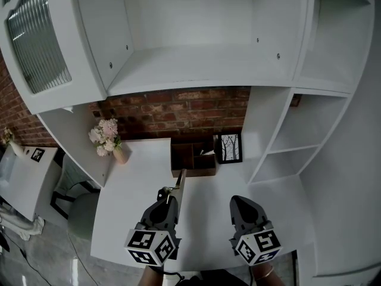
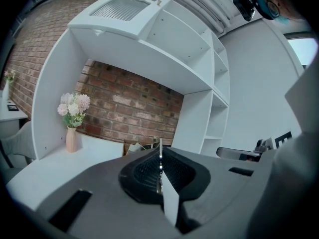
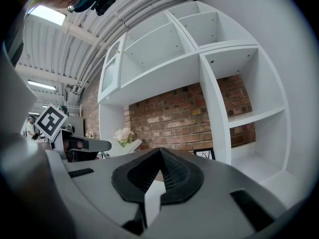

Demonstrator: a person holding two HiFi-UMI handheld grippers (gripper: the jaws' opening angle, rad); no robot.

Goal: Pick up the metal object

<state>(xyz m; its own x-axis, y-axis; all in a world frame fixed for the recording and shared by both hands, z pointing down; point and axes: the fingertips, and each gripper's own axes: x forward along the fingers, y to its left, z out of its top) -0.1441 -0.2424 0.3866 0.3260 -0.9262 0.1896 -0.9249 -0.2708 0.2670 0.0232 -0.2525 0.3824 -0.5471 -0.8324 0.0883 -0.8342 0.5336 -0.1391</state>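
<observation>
A thin flat metal object sticks forward out of my left gripper, held above the white desk. In the left gripper view its bright edge stands upright between the dark pads, which are pressed on it. My right gripper hovers beside it on the right over the desk. In the right gripper view its jaws meet at the tip with nothing between them.
A vase of pink flowers stands at the desk's back left. A brown open box and a small framed tree picture sit against the brick wall. White shelves rise on the right, and a chair stands at the left.
</observation>
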